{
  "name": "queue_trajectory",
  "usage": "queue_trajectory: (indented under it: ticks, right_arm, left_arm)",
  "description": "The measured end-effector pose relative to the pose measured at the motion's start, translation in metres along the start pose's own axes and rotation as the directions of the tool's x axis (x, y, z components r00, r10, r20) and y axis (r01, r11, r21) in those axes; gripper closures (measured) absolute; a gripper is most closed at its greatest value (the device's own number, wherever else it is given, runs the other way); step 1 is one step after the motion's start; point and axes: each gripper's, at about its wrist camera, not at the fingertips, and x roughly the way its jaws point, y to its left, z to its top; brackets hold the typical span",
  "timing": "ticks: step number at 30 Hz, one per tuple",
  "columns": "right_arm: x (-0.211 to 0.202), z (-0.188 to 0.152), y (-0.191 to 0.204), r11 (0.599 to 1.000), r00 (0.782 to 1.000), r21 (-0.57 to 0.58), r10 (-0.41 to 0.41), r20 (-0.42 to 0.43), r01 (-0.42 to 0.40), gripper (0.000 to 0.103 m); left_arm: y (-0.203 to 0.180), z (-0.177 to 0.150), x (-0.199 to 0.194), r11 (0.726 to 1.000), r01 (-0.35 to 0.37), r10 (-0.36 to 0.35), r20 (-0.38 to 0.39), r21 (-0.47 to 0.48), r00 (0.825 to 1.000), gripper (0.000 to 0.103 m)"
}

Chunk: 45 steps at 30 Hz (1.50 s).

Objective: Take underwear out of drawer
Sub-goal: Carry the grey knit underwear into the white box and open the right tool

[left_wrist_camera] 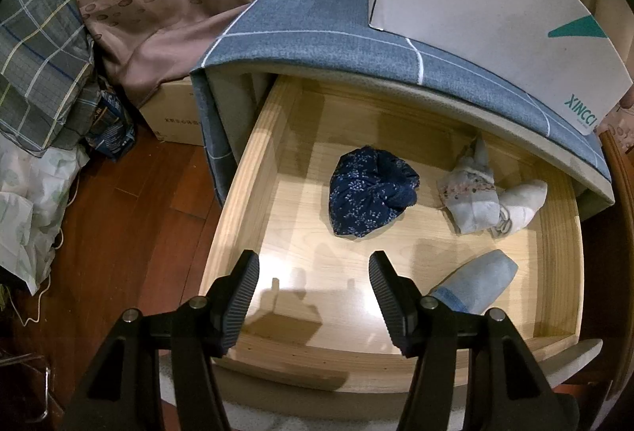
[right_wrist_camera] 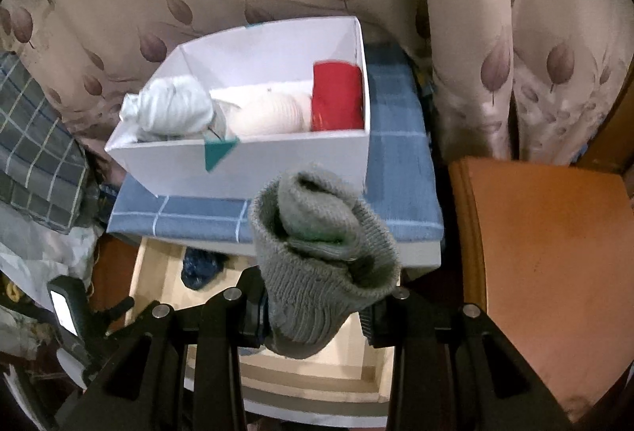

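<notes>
The grey roll (right_wrist_camera: pixel 321 252) is up in the air, pinched low down between the right gripper's (right_wrist_camera: pixel 317 316) jaws, which are nearly closed on its knitted cuff. It hangs above the drawer's (right_wrist_camera: pixel 158 272) front and just short of the white box (right_wrist_camera: pixel 245 161) on the cloth-covered cabinet (right_wrist_camera: pixel 396 201). That box already holds a pale grey bundle (right_wrist_camera: pixel 174 106), a cream roll (right_wrist_camera: pixel 269 113) and a red one (right_wrist_camera: pixel 337 98), with little free room between them.

Down in the drawer (left_wrist_camera: pixel 253 173), three pieces wait: a navy floral bundle (left_wrist_camera: pixel 372 189) in the middle, a white lacy one (left_wrist_camera: pixel 483 201) towards the back right, and a light blue roll (left_wrist_camera: pixel 475 284) near the front right. The left gripper (left_wrist_camera: pixel 313 300) hovers over the front of the drawer, jaws wide apart and holding nothing.

The step looks like the carry to the box. To do it well, the roll should clear the near wall before going forward, then come down on the cream roll's side rather than the rim. The grip is only on the cuff, so a swing could unroll it; a steady move suits best. The light blue roll lies closest to the left gripper.
</notes>
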Motion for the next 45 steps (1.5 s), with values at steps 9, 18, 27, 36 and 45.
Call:
queue_trajectory:
  ticks: [9, 18, 27, 36, 45]
  right_arm:
    - [-0.009, 0.035, 0.017, 0.999, 0.999, -0.032, -0.019, 0.047, 0.02, 0.072]
    - [0.0, 0.079, 0.027, 0.997, 0.995, -0.043, -0.067, 0.075, 0.071, 0.071]
    - [0.043, 0.105, 0.042, 0.991, 0.994, -0.076, -0.109, 0.021, 0.111, 0.071]
    - [0.094, 0.113, 0.046, 0.978, 0.981, -0.095, -0.191, -0.036, 0.187, 0.071]
    - [0.112, 0.114, 0.045, 0.974, 0.978, -0.125, -0.197, -0.063, 0.188, 0.069]
  left_arm:
    - [0.003, -0.001, -0.001, 1.0, -0.001, 0.001, 0.007, -0.016, 1.0, 0.044]
    - [0.007, 0.0, -0.001, 1.0, 0.006, -0.006, 0.001, -0.029, 1.0, 0.044]
    - [0.008, 0.0, 0.0, 0.999, 0.014, -0.014, 0.001, -0.036, 1.0, 0.044]
    - [0.011, 0.0, 0.001, 0.998, 0.025, -0.025, 0.004, -0.056, 1.0, 0.044]
    - [0.011, 0.001, 0.0, 0.998, 0.023, -0.023, 0.004, -0.059, 1.0, 0.044]
